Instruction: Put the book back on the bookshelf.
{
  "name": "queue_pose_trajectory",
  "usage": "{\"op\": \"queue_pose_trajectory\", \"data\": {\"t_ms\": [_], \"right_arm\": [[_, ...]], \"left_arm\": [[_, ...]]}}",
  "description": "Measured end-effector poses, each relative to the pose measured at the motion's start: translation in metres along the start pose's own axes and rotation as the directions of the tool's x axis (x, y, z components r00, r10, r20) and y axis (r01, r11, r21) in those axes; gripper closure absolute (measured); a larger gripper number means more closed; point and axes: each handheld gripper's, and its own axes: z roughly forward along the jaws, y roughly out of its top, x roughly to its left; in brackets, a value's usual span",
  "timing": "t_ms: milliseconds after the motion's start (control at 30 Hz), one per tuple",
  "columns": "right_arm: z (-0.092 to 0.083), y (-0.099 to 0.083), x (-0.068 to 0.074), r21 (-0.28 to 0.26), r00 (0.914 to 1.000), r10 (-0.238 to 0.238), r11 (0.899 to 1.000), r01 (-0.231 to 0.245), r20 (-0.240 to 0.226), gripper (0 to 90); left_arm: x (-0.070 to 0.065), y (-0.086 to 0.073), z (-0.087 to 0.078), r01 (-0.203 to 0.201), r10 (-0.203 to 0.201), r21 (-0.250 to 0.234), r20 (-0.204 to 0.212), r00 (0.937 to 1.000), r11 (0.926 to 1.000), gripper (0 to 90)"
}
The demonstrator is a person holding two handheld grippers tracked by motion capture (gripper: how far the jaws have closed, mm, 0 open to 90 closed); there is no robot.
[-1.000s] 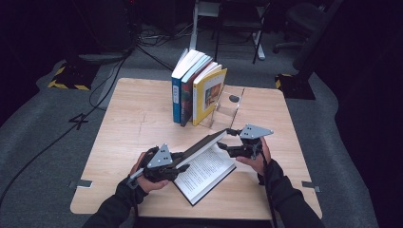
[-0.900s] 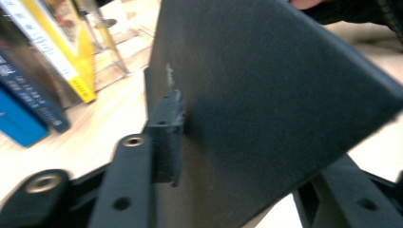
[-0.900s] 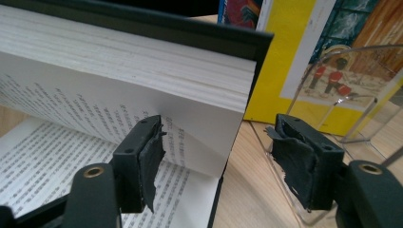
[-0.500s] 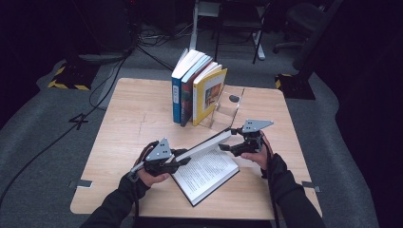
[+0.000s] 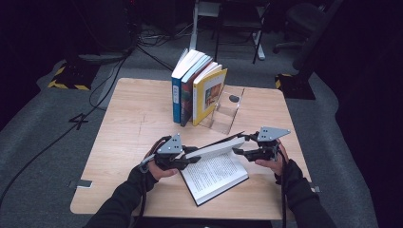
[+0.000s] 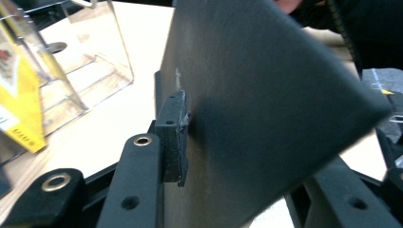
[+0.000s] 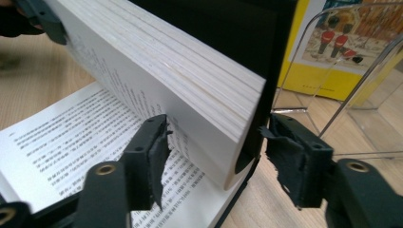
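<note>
Pale wooden table [image 5: 133,123] on grey carpet [image 5: 43,128], dark room

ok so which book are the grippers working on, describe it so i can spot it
Start at the wooden table and look along its near edge, in front of the upright row of books. It is the black-covered book, the one lying open with printed pages showing.

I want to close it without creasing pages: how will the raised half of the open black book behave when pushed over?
The open black book probably hinges at its spine. Its raised half looks thick and fairly heavy, so it may drop suddenly. Loose pages could fan.
</note>
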Motion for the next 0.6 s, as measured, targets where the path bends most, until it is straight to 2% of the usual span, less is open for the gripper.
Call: {"op": "queue_pose_trajectory", "data": {"t_ms": [33, 67, 100, 133, 167, 267, 300, 367, 400, 467, 500, 533, 600], "right_arm": [[-0.001, 0.0, 0.001, 0.002, 1.0, -0.003, 1.0, 0.003, 0.003, 45.2], [-0.004, 0.001, 0.005, -0.017, 0.9985, -0.023, 1.0, 0.022, -0.05, 62.5], [-0.004, 0.001, 0.005, -0.017, 0.9985, -0.023, 1.0, 0.022, -0.05, 62.5], [-0.005, 0.002, 0.009, -0.023, 0.9983, -0.043, 0.999, 0.042, -0.039, 63.5], [-0.005, 0.004, 0.013, -0.004, 0.9977, -0.06, 0.998, 0.06, -0.031, 64.7], [-0.004, 0.006, 0.017, 0.01, 0.9959, -0.081, 0.997, 0.082, -0.04, 67.1], [-0.003, 0.006, 0.018, 0.006, 0.9958, -0.081, 0.997, 0.081, -0.044, 65.3], [-0.002, 0.007, 0.019, 0.002, 0.9968, -0.079, 0.997, 0.079, -0.013, 52.2], [-0.002, 0.008, 0.019, 0.007, 0.997, -0.077, 0.997, 0.077, 0.002, 49.4], [-0.003, 0.006, 0.016, 0.005, 0.9981, -0.062, 0.998, 0.062, 0.0, 46.2], [-0.003, 0.004, 0.016, 0.0, 0.9988, -0.047, 0.999, 0.047, 0.016, 39.1], [-0.002, 0.003, 0.014, -0.001, 0.9988, -0.032, 0.999, 0.032, 0.038, 35.8], [-0.002, 0.002, 0.014, -0.009, 0.9983, -0.025, 1.0, 0.026, 0.053, 32.3]], "left_arm": [[0.001, 0.0, -0.001, -0.002, 0.002, 0.001, -0.008, 1.0, 1.0, 60.4], [0.003, 0.0, -0.003, 0.012, -0.012, 0.005, -0.016, 0.9998, 0.9999, 60.0], [0.005, -0.001, -0.006, 0.034, -0.034, 0.006, -0.016, 0.9993, 0.9994, 60.0], [0.007, 0.0, -0.009, 0.049, -0.049, 0.011, -0.017, 0.9987, 0.9988, 59.8], [0.009, 0.0, -0.012, 0.058, -0.058, -0.004, -0.015, 0.9982, 0.9983, 60.2], [0.012, 0.0, -0.021, 0.059, -0.059, -0.002, -0.025, 0.9979, 0.9983, 63.2], [0.013, -0.001, -0.022, 0.063, -0.063, -0.001, -0.021, 0.9978, 0.998, 65.2], [0.011, 0.0, -0.023, 0.034, -0.034, 0.014, -0.022, 0.9992, 0.9993, 67.5], [0.01, 0.0, -0.023, 0.025, -0.024, 0.017, -0.019, 0.9995, 0.9996, 68.2], [0.008, 0.0, -0.024, 0.0, 0.0, 0.018, -0.006, 1.0, 0.9998, 68.9], [0.007, -0.001, -0.025, -0.01, 0.01, 0.018, 0.008, 0.9999, 0.9998, 68.7], [0.006, -0.001, -0.026, -0.014, 0.014, 0.019, 0.009, 0.9999, 0.9997, 68.5], [0.005, -0.003, -0.028, -0.015, 0.014, 0.016, 0.026, 0.9996, 0.9998, 68.4]]}}
